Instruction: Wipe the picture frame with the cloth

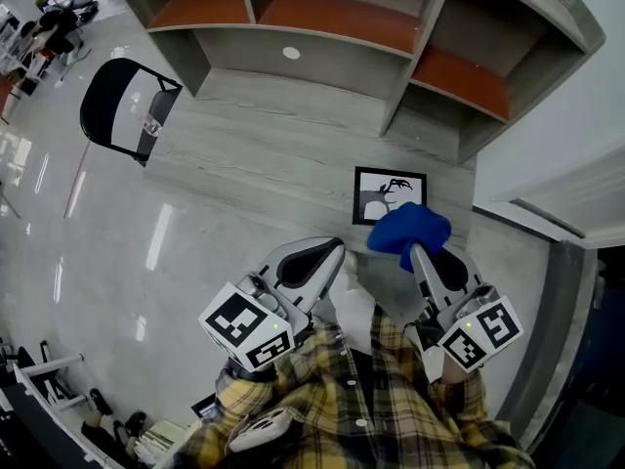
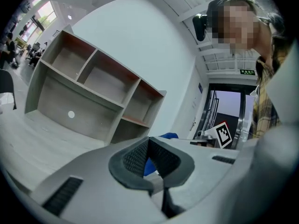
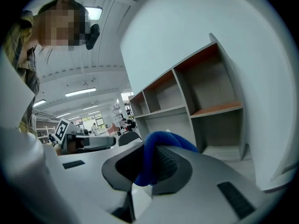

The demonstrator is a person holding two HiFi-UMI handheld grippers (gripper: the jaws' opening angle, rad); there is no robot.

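Cloth [image 3: 148,155] in right fingers [image 3: 166,165], picture frame [image 1: 389,195] beyond

The cloth [image 1: 410,231] is bright blue. The picture frame [image 1: 389,195] is black around a black-and-white picture. The left gripper [image 1: 332,252] and right gripper [image 1: 418,254] are pale grey with dark ribbed pads and black-and-white square markers. The shirt [image 1: 322,408] is yellow-and-dark plaid. The shelf unit [image 1: 322,59] is grey with reddish-brown boards, the chair [image 1: 98,106] is black, and the floor [image 1: 146,262] is glossy light grey.
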